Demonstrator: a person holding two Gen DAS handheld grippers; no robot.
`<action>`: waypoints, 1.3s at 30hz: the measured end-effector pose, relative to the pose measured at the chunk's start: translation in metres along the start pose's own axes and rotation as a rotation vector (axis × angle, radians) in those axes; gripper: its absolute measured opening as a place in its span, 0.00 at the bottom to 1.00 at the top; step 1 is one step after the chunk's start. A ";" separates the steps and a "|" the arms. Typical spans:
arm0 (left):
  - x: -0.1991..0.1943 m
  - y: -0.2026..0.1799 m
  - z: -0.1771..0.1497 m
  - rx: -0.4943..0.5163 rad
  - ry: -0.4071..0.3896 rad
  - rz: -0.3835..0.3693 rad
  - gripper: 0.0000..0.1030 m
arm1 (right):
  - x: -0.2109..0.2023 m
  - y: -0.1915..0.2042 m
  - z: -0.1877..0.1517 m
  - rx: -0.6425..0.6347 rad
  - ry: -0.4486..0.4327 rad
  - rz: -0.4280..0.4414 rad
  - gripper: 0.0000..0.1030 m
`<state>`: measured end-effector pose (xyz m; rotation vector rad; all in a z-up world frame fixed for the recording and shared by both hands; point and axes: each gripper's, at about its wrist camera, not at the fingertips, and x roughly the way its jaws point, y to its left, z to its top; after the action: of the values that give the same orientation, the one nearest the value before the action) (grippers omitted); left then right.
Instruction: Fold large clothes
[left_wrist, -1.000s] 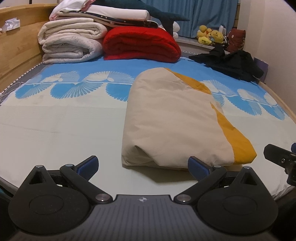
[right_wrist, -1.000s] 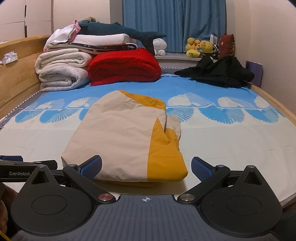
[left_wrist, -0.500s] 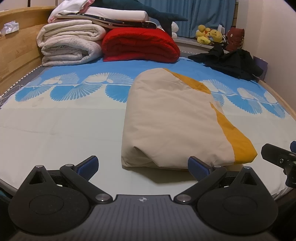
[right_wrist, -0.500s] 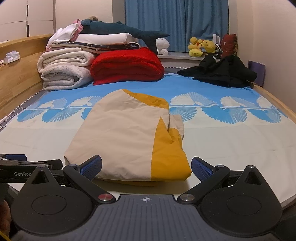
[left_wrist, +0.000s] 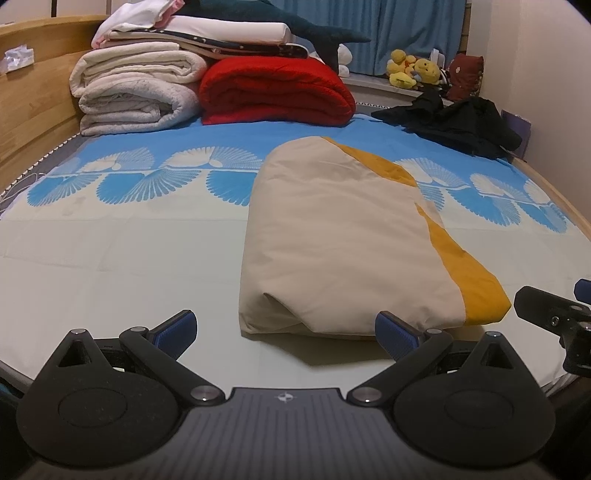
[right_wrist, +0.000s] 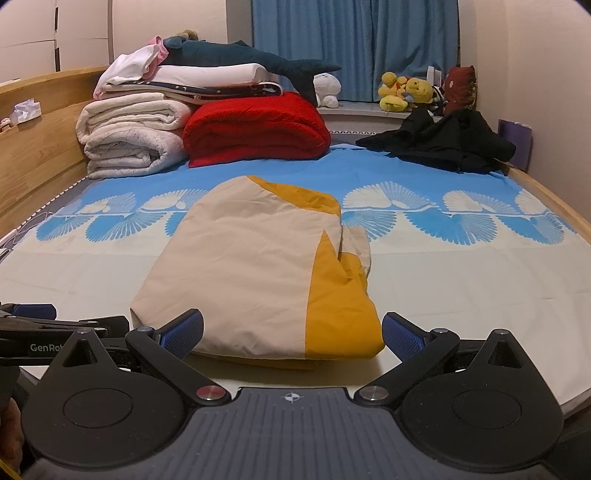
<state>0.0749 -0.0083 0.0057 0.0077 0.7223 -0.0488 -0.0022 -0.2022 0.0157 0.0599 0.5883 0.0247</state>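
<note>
Folded beige-and-mustard garment (left_wrist: 332, 236) lies on the bed (left_wrist: 122, 266) by its near edge, both grippers spread wide and empty in front of it.

The left gripper (left_wrist: 286, 328) and right gripper (right_wrist: 291, 330) hover at the near edge, jaws released, holding nothing. The garment's long axis runs from the near edge toward the far end, its mustard band along the right side, the narrower rounded end pointing away. Bare sheet lies open to its left and right. The far-left corner carries rolled white blankets (right_wrist: 129, 136) and a red quilt (right_wrist: 255, 129); black clothes (right_wrist: 443, 142) sit at the far-right corner, well apart.
</note>
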 end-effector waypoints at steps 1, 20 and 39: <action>0.000 0.000 0.000 0.001 0.000 -0.001 1.00 | 0.000 0.000 0.000 0.001 0.000 -0.001 0.99; 0.002 -0.003 -0.001 0.009 0.003 -0.010 1.00 | 0.000 0.001 0.000 0.002 0.003 0.001 0.99; 0.004 -0.003 -0.003 0.016 0.006 -0.016 1.00 | -0.001 0.004 -0.006 -0.002 0.010 0.005 0.99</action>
<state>0.0759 -0.0111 0.0009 0.0171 0.7277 -0.0697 -0.0069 -0.1978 0.0118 0.0595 0.5979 0.0304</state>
